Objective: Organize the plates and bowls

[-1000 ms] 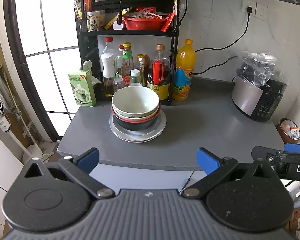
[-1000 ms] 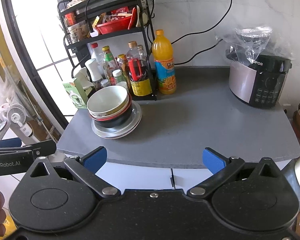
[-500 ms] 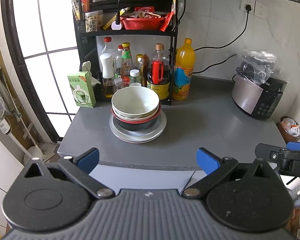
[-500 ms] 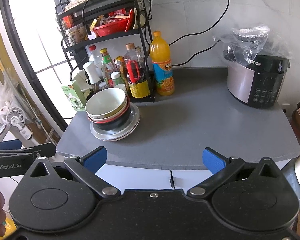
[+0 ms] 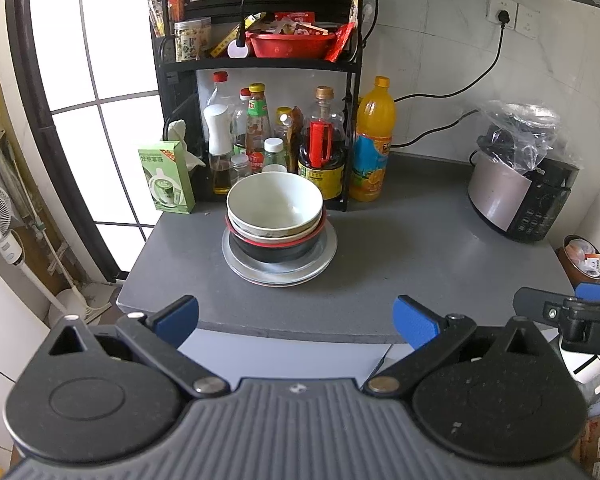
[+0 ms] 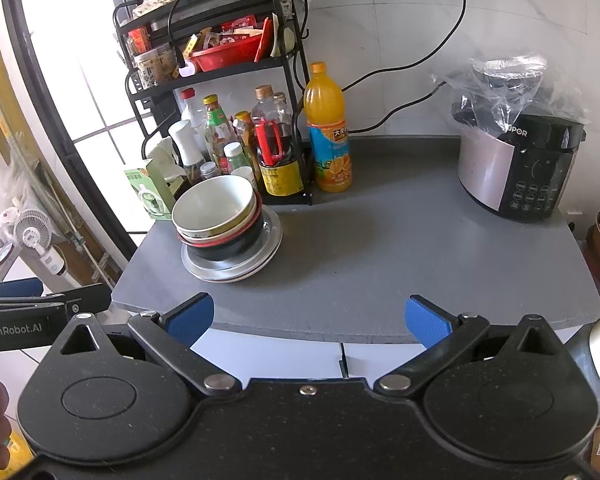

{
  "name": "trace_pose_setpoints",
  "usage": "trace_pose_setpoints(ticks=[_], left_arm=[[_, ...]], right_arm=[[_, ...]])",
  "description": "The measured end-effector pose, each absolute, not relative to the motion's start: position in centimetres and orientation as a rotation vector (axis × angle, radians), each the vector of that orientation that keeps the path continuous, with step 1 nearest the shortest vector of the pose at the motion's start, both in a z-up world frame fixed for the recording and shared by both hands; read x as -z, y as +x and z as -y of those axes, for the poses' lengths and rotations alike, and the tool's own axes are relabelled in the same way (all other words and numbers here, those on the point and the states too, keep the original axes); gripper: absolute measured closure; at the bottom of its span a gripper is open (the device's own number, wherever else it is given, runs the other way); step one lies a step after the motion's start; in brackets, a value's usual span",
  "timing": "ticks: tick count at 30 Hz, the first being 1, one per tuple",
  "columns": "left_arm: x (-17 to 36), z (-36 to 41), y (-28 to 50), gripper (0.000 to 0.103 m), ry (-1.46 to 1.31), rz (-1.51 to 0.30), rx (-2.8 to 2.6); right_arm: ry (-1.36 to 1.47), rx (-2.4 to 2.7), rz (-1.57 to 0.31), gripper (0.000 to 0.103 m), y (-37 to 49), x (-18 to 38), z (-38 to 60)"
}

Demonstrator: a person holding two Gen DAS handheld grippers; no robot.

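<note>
Grey bench (image 5: 400, 248) w/ a spice rack (image 5: 260, 60) along its back edge and a cooker (image 6: 520, 168) at the back right corner. Plates (image 5: 280, 270) lie stacked near the left edge, bowls (image 5: 274, 204) nested on top, white one uppermost. Vs 1 s ago nothing on the bench moved; only both views drifted a bit, pile unshifted. Left tool (image 5: 296, 320) and right tool (image 6: 308, 316) hang off the front edge, jaws wide apart, empty. Pile already looks sorted; could equally be a mixed pile awaiting splitting
</note>
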State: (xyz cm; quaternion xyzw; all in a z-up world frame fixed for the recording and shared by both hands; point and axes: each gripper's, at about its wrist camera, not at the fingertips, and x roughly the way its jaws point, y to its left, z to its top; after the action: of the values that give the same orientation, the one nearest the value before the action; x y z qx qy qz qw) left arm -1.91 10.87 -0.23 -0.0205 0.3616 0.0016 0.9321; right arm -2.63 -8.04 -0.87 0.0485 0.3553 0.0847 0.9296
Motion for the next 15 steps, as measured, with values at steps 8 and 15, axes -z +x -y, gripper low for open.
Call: trace_pose_setpoints(ticks=[8,15], left_arm=[[0.42,-10.99,-1.62,0.001,-0.048,-0.752,-0.011],[0.58,-11.03,-1.48,0.001,-0.048,-0.755,-0.007]], right_arm=[[0.100,-0.167,-0.733,0.000,-2.42,1.07,8.13],[0.092,-0.161,-0.729,0.000,-2.42,1.18,8.11]])
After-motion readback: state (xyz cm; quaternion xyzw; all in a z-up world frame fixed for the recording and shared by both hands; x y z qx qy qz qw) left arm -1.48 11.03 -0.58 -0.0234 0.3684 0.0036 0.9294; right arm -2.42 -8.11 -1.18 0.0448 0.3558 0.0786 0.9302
